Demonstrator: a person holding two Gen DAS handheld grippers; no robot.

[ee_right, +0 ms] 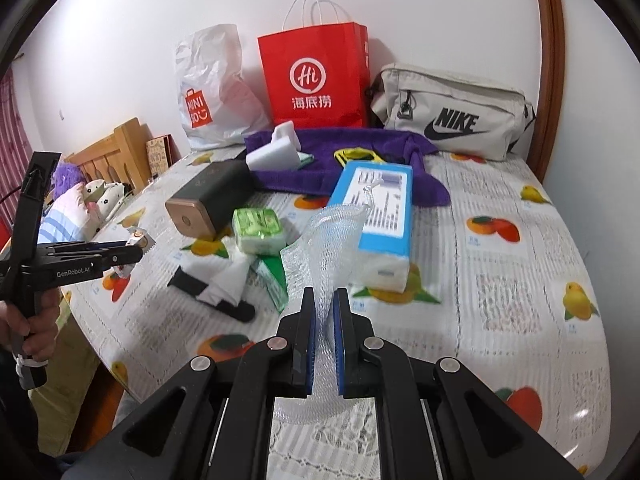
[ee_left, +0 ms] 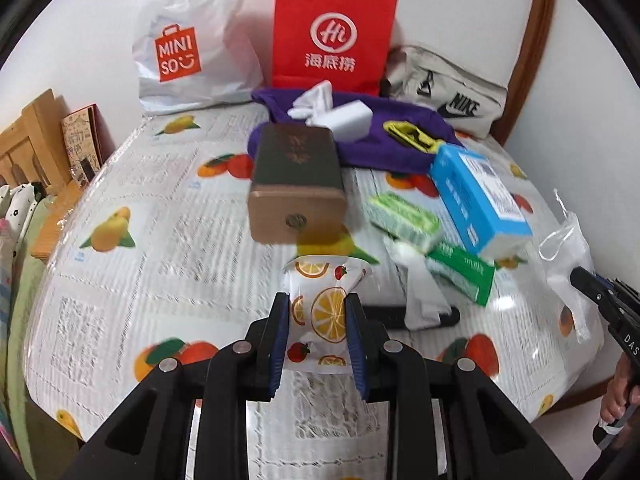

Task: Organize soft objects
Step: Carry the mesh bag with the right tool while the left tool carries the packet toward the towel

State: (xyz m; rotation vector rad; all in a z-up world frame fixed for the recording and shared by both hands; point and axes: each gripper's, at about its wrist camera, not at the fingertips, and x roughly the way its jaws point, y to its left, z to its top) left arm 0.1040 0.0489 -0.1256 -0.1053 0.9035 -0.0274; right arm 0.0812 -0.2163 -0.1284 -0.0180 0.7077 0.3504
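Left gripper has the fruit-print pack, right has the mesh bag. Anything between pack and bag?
Nothing visible. The left gripper holds the fruit-print pack above bare tablecloth; the mesh bag hangs in the right gripper off to its right, with open space between.

sponge point(ee_right: 273, 155) on towel point(ee_right: 348, 168), bags point(ee_right: 316, 76) behind

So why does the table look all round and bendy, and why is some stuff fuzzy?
Left wrist view: the fisheye lens bulges the table, and the blue tissue box and green pack smear with motion blur. Right wrist view: same bulge, glare whitens the tablecloth's right edge, and the Nike bag stays sharp.
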